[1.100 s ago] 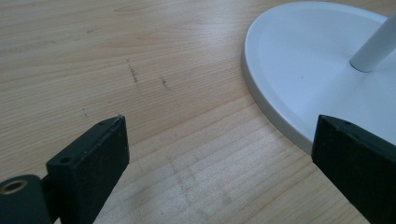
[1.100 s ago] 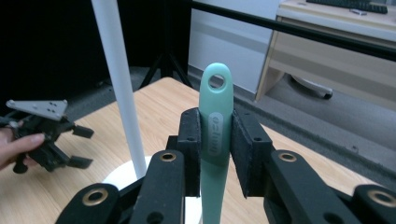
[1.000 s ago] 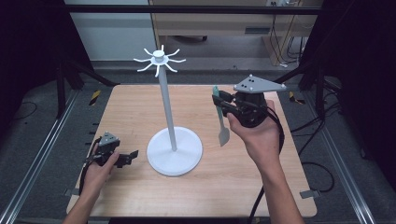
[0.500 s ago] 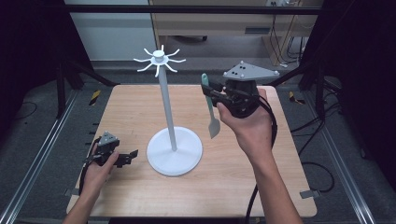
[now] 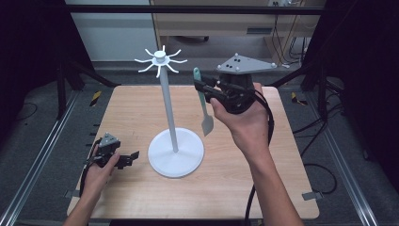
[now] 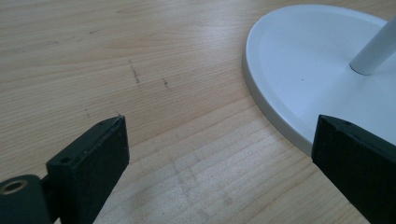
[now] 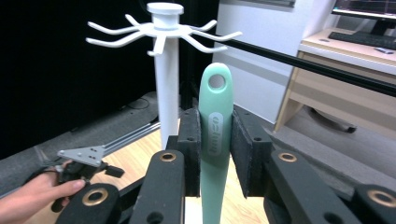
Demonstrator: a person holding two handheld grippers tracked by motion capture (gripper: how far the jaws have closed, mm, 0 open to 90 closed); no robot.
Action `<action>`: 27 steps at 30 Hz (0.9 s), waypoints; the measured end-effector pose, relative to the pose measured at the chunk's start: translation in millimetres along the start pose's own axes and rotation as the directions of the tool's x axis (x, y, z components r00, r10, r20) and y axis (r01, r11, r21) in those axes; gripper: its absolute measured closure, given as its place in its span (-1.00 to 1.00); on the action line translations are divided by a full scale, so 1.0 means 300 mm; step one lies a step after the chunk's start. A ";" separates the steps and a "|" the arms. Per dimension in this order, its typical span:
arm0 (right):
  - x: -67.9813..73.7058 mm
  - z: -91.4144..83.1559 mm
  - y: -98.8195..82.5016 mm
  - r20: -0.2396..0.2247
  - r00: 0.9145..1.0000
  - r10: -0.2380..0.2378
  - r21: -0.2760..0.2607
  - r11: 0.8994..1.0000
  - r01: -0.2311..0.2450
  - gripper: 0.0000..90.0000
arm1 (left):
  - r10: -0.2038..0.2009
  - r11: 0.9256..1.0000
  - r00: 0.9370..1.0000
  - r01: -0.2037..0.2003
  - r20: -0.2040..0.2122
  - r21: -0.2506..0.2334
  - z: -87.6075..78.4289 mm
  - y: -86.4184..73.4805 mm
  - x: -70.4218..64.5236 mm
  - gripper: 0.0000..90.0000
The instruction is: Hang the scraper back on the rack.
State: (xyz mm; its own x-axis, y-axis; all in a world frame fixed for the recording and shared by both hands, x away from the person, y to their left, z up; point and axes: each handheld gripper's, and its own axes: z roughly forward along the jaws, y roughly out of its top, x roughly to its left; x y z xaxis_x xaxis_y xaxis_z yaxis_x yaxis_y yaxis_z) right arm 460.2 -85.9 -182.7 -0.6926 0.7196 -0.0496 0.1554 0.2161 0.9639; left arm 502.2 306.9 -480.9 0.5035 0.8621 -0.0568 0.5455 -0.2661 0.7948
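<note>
**Spatula held up beside the hook stand**

Spatula (image 7: pixel 215 135), mint green, hangs upright in the right gripper (image 5: pixel 207 89), clamped on its handle, near the stand (image 5: pixel 175 150) with its hooks seemingly bare. Left gripper (image 5: pixel 127 160) rests on the table (image 5: pixel 282 188), jaws spread, holding nothing.

Grey floor (image 5: pixel 47 141) surrounds the wooden table (image 5: pixel 136 108); a wooden desk (image 5: pixel 226 21) behind; black curtains (image 5: pixel 28 42) flank both sides.
</note>
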 end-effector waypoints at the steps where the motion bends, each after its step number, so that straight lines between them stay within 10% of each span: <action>1: 0.004 0.001 0.003 -0.004 1.000 -0.003 -0.003 1.000 0.003 0.65 | 0.001 1.000 1.000 -0.001 0.001 0.001 0.000 0.000 0.000 -0.92; 27: 0.068 0.049 0.042 -0.071 0.997 -0.028 0.010 1.000 0.029 0.65 | -0.001 1.000 1.000 0.001 0.001 -0.003 -0.001 0.001 -0.001 -0.92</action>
State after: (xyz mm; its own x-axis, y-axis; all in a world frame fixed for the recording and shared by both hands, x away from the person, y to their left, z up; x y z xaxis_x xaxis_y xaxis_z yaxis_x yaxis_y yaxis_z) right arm 458.4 -58.7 -175.4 -0.7448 0.6647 -0.0577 0.1429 0.2433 0.9594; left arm 502.1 306.8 -480.4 0.5039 0.8618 -0.0584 0.5441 -0.2642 0.7963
